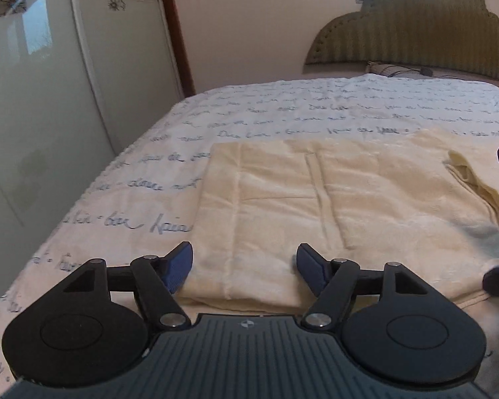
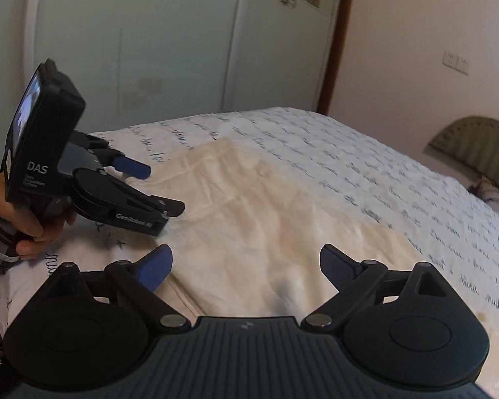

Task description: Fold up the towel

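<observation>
Towel (image 1: 332,199) is seen flat on the bed (image 1: 282,106), long axis running across both hand-held grippers. Left hand-held gripper (image 1: 244,266) and right hand-held gripper (image 2: 246,267) are both spread, nothing held, poised over its near edge; neither is judged clearly nearer.

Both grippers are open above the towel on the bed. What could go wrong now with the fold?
1. The towel has a bunched layer near its right edge; another fold may trap that lump.
2. The left gripper and right gripper hold nothing; a pinch might also catch the bed cover.
</observation>
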The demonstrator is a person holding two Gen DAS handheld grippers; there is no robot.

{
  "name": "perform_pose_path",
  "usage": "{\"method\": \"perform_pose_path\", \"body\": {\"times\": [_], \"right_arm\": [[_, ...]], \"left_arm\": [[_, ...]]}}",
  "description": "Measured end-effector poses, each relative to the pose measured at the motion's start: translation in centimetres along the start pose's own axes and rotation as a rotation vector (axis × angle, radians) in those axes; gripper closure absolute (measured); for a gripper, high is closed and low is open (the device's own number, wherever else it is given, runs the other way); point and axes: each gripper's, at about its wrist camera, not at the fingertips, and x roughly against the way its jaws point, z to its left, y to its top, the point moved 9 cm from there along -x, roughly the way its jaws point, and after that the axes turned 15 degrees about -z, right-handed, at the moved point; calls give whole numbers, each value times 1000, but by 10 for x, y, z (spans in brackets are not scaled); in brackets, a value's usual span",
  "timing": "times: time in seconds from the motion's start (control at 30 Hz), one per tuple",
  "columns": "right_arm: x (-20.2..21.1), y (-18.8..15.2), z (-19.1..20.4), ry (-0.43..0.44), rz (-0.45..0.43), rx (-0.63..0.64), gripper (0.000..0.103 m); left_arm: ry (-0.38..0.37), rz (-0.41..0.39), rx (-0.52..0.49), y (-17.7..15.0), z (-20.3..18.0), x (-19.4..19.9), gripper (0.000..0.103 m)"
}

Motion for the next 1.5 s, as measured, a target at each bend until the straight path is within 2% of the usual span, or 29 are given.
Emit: {"method": "perform_pose_path", "body": {"times": [0.1,0.17,0.23,0.3,0.37,0.4,0.5,0.6,0.67,0.73,0.77,0.8,0.83,0.87,0.97,1.07,1.17,1.2,1.27,1.3,1.33,1.4,1.43,1.5], "right_arm": [[-16,4,35,-26,-5,172,7],[-26,6,52,-51,-32,273,7],[-37,5,65,-39,-37,339,8],[-46,3,73,-26,-45,383,10],[-56,0,79,-9,-26,410,22],[-61,-2,82,1,-15,418,24],[-71,-8,88,12,6,443,25],[-78,-10,96,16,22,482,26],[-85,-14,101,5,26,524,26],[-90,-14,103,-17,12,554,26],[-94,-13,104,-18,6,564,31],[-97,-12,106,-8,1,571,42],[-99,-11,107,18,5,573,68],[-102,-12,109,47,11,563,76],[-105,-10,112,57,-12,534,83],[-97,3,97,67,-48,370,87],[-89,18,77,65,-76,222,88],[-88,21,72,67,-80,188,88],[-87,21,68,90,-69,145,88],[-87,18,68,114,-53,139,88],[-84,16,70,140,-38,141,88],[-71,16,74,234,-36,128,88],[-64,20,71,264,-50,93,88],[-54,28,50,261,-69,-11,88]], "left_arm": [[110,-14,52,3,37,8,29],[181,-14,123,5,67,14,30],[208,-2,220,5,90,18,30],[164,22,329,3,100,22,30],[95,48,430,0,102,24,30],[50,65,480,-2,100,25,29],[-79,115,644,-7,89,19,28],[-163,192,846,-18,84,4,27],[-213,214,974,-24,81,-7,22],[-248,209,1047,-23,80,-14,10],[-264,208,1079,-22,79,-16,7],[-287,210,1110,-20,78,-20,6],[-312,217,1141,-19,75,-24,4],[-334,229,1171,-18,73,-29,3],[-366,255,1239,-17,69,-48,2],[-369,245,1260,-12,69,-62,2],[-352,249,1263,-8,67,-75,2],[-356,251,1253,-6,65,-81,6],[-346,281,1225,-7,60,-89,29],[-353,308,1212,-9,56,-93,60],[-339,349,1205,-15,53,-98,79],[-318,367,1210,-26,53,-103,88],[-321,356,1206,-27,53,-103,88],[-316,332,1189,-26,54,-101,88]]}}
